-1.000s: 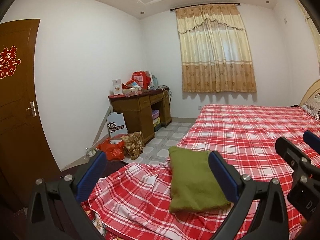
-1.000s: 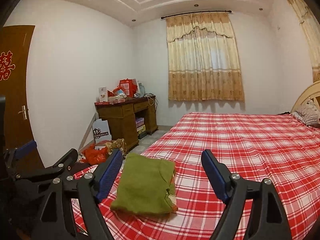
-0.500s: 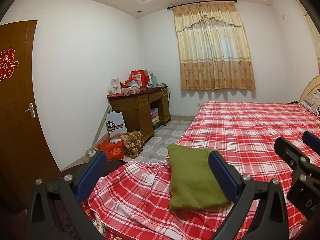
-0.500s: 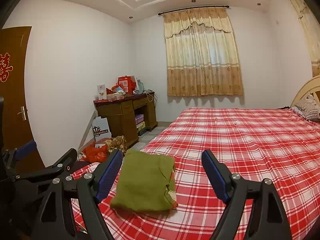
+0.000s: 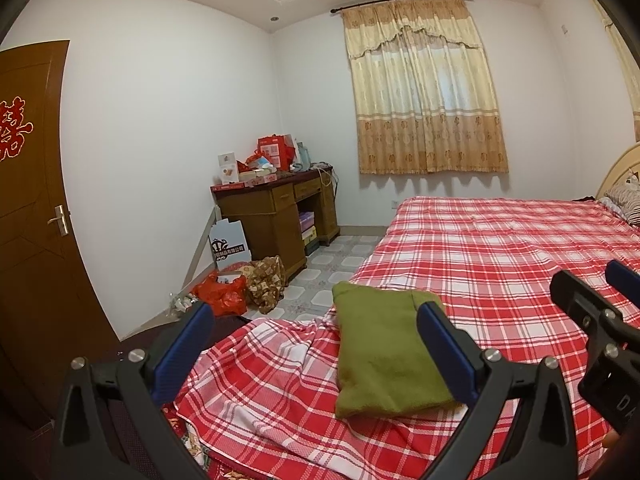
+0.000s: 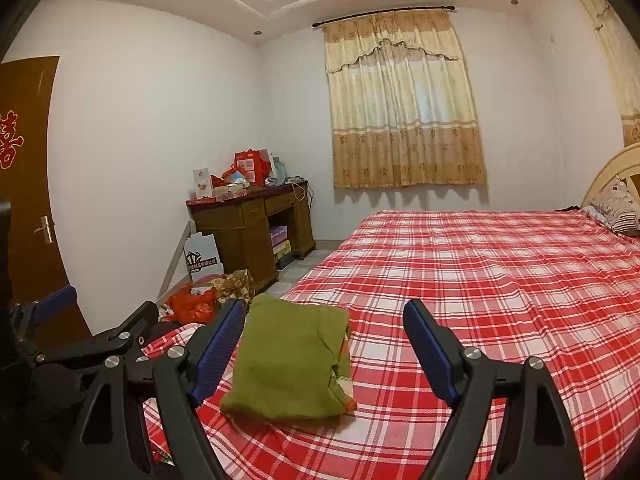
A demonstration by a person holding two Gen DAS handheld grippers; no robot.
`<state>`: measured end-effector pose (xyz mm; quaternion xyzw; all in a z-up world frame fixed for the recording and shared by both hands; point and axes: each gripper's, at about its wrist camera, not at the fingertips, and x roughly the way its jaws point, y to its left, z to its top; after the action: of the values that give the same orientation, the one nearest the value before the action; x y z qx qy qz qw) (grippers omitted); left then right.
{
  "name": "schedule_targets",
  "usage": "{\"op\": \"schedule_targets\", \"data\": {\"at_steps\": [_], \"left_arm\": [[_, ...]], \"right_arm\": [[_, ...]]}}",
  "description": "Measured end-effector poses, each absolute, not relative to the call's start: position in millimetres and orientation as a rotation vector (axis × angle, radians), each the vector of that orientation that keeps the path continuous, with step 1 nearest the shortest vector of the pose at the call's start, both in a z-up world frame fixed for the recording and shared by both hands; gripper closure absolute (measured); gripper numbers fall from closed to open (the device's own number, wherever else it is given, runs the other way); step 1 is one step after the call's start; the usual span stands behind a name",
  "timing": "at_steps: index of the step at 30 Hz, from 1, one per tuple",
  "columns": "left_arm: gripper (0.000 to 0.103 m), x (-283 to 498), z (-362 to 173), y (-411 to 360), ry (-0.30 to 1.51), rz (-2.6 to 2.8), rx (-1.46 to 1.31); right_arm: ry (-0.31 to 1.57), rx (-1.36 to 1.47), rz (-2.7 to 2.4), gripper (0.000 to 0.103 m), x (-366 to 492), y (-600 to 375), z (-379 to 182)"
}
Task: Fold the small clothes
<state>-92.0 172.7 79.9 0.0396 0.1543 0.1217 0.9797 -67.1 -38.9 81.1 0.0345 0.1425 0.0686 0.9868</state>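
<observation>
A folded olive-green garment (image 5: 380,352) lies flat on the red plaid bedsheet (image 5: 500,248) near the bed's foot corner; it also shows in the right wrist view (image 6: 292,364). My left gripper (image 5: 316,344) is open and empty, held above and short of the garment. My right gripper (image 6: 324,340) is open and empty, also held back from the garment. The right gripper shows at the right edge of the left wrist view (image 5: 592,312), and the left gripper at the left edge of the right wrist view (image 6: 104,332).
A wooden desk (image 5: 280,216) piled with boxes stands by the far wall. Red bags (image 5: 220,296) and a cardboard box (image 5: 230,244) lie on the tiled floor. A brown door (image 5: 32,200) is at left, a pillow (image 6: 612,208) at the headboard.
Both grippers have tilted slightly upward and drawn back a little, so the garment sits lower in both views. The garment has not moved.
</observation>
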Motion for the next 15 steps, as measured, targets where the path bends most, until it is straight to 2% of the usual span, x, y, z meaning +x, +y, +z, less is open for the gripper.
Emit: {"op": "schedule_targets", "data": {"at_steps": [15], "left_arm": [[0.000, -89.9, 78.2, 172.8, 0.319, 0.239, 0.083]], "right_arm": [[0.299, 0.075, 0.135, 0.021, -65.2, -40.2, 78.0]]}}
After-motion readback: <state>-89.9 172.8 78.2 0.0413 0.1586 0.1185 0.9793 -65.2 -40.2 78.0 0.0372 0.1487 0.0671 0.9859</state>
